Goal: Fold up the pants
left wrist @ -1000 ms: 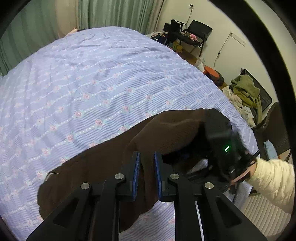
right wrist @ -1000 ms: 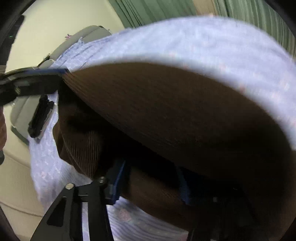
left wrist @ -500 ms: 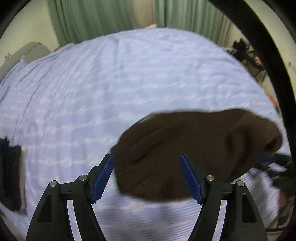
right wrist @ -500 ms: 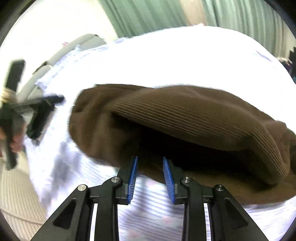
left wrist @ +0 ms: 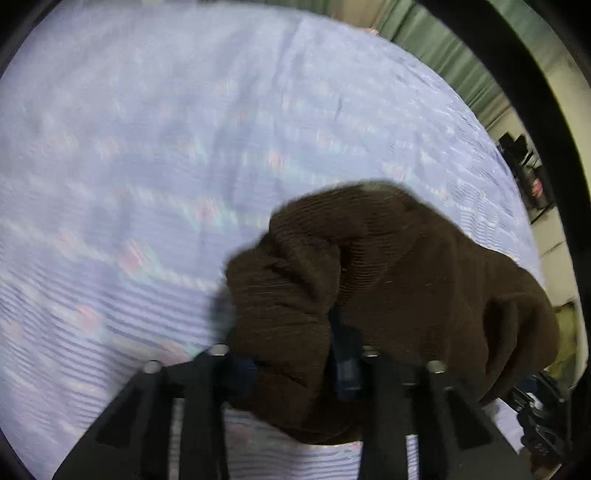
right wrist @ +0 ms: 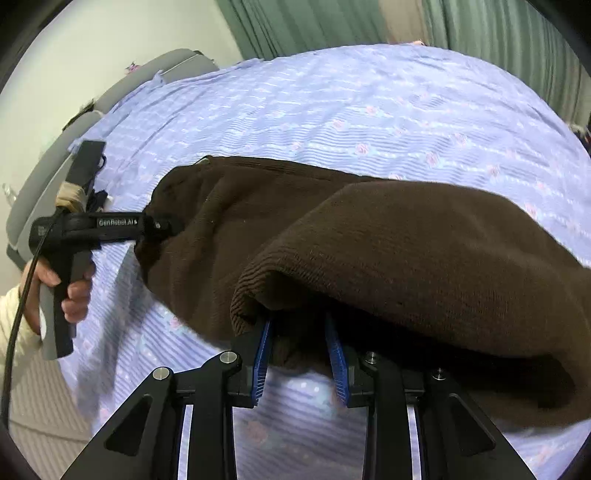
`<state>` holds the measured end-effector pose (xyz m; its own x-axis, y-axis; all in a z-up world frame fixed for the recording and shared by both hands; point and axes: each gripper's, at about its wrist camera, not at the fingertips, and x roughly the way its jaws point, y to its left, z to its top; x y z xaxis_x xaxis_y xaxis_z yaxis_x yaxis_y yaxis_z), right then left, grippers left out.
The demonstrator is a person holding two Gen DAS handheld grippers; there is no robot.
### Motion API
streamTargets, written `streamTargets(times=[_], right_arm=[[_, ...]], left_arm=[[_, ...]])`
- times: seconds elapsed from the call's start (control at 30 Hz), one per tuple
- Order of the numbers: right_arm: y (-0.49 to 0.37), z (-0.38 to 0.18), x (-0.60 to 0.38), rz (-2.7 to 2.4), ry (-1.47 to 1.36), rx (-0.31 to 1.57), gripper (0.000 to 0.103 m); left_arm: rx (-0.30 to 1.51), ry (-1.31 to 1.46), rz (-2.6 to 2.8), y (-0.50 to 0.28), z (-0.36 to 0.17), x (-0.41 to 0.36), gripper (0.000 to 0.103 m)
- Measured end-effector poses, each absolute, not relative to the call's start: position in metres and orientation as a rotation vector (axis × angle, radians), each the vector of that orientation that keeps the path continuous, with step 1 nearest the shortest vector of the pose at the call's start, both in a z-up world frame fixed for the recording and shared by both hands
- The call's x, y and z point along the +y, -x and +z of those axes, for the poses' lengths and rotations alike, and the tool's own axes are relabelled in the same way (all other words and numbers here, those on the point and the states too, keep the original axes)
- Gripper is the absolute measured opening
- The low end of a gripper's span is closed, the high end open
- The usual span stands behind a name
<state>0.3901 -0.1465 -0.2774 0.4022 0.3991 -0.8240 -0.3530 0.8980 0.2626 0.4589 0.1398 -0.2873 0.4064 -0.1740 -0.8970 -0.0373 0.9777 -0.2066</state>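
Observation:
Dark brown ribbed pants (right wrist: pixel 406 251) lie folded over in a thick bundle on the lilac flowered bed cover (right wrist: pixel 369 103). My right gripper (right wrist: pixel 299 332) is at the near edge, its blue pads pressing a fold of the fabric under the top layer. In the left wrist view the pants (left wrist: pixel 406 277) bunch up between the pads of my left gripper (left wrist: pixel 291 354). Its jaws are closing on that bunch and its fingertips are hidden in the cloth. The right wrist view shows the left gripper (right wrist: pixel 162 225) biting the far left end, held by a person's hand (right wrist: pixel 74 291).
The bed cover (left wrist: pixel 147 147) stretches wide beyond the pants. A black object (right wrist: pixel 88 158) lies near the bed's left edge by a grey headboard (right wrist: pixel 44 177). Green curtains (right wrist: pixel 295 22) hang behind the bed. Furniture and clutter (left wrist: pixel 532 177) stand past the right side.
My left gripper let go of the pants, opened wide, came down and to the end of the bundle, then closed on a bunch there. The raised fabric settled onto the bed.

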Motion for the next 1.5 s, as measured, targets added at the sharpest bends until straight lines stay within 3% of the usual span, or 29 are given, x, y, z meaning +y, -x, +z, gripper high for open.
streamTargets(times=[0.1, 0.2, 0.47, 0.5, 0.53, 0.57, 0.8, 0.87, 0.9, 0.93, 0.97, 1.0, 1.07, 1.13, 1.27, 1.5], right_arm=[[-0.381, -0.273, -0.152, 0.487, -0.043, 1.06, 0.031], [-0.379, -0.275, -0.147, 0.506, -0.015, 1.073, 0.032], [-0.401, -0.288, -0.134, 0.522, -0.001, 1.059, 0.043], [-0.406, -0.293, -0.139, 0.527, -0.047, 1.072, 0.039], [-0.409, -0.296, -0.142, 0.521, -0.073, 1.079, 0.014], [-0.41, -0.299, -0.143, 0.519, -0.094, 1.097, 0.01], [-0.359, -0.31, -0.14, 0.403, -0.13, 1.199, 0.007], [-0.36, -0.323, -0.143, 0.339, -0.126, 1.241, 0.006], [-0.359, -0.319, -0.148, 0.291, -0.104, 1.228, 0.007], [-0.357, -0.31, -0.153, 0.249, -0.092, 1.205, 0.013], [-0.353, -0.3, -0.159, 0.21, -0.083, 1.183, 0.021], [-0.349, -0.287, -0.168, 0.172, -0.077, 1.154, 0.043], [-0.338, -0.259, -0.19, 0.097, -0.091, 1.066, 0.061], [-0.331, -0.238, -0.216, 0.023, -0.114, 0.992, 0.061], [-0.335, -0.221, -0.288, -0.107, -0.167, 0.907, 0.061], [-0.402, -0.259, -0.358, -0.045, -0.21, 0.97, 0.06]], left_arm=[[1.015, 0.032, -0.058, -0.451, -0.246, 0.139, 0.028], [1.066, -0.07, -0.054, -0.463, -0.262, 0.138, 0.028], [1.11, 0.042, -0.016, -0.464, -0.274, 0.153, 0.029], [1.108, 0.024, -0.015, -0.465, -0.274, 0.152, 0.029], [1.111, 0.016, -0.015, -0.464, -0.274, 0.15, 0.029], [1.114, 0.011, -0.014, -0.465, -0.274, 0.15, 0.029], [1.193, -0.075, 0.025, -0.463, -0.291, 0.142, 0.031], [1.189, -0.133, 0.051, -0.462, -0.297, 0.14, 0.039], [1.172, -0.192, 0.057, -0.46, -0.295, 0.134, 0.049], [1.146, -0.274, 0.075, -0.458, -0.292, 0.127, 0.06], [1.106, -0.379, 0.09, -0.453, -0.285, 0.116, 0.062], [1.059, -0.454, 0.077, -0.445, -0.277, 0.105, 0.062], [0.961, -0.538, 0.023, -0.421, -0.253, 0.085, 0.074], [0.889, -0.533, -0.045, -0.397, -0.228, 0.066, 0.081], [0.808, -0.483, -0.2, -0.351, -0.2, 0.023, 0.082], [0.771, -0.519, -0.315, -0.303, -0.225, -0.061, 0.08]])
